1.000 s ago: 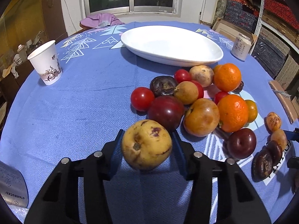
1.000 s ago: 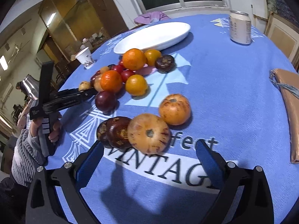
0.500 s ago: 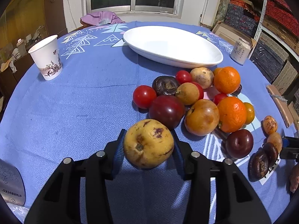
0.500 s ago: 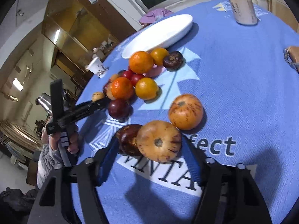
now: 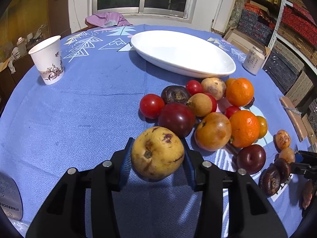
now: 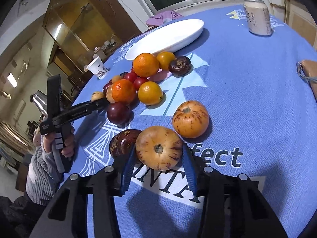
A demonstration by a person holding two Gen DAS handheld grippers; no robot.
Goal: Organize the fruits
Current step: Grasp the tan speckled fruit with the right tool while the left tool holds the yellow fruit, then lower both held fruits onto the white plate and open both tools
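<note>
The blue cloth (image 6: 257, 91) has big letters reading "fect" and "VINTA". A silver cup (image 5: 9, 202) at near left says "STARBUCKS". The left gripper (image 5: 157, 156) squeezes a yellow fruit (image 5: 157, 152). The right gripper (image 6: 158, 156), whose jaws have just been closing, squeezes a speckled orange fruit (image 6: 158, 147), with a dark fruit (image 6: 122, 143) touching its left side. The white dish (image 5: 182, 52) sits far behind the fruit pile (image 5: 208, 109).

Paper cup (image 5: 48, 59), drink can (image 6: 257, 16), purple cloth (image 5: 108, 19)

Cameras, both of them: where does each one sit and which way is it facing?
Left wrist: on the left gripper, facing down-forward at its yellow fruit, the fruit pile and plate; only its fingers show.
Right wrist: on the right gripper, whose jaws have just been closing around a speckled fruit; a hand shows.
Shared: plate, cup, can.
</note>
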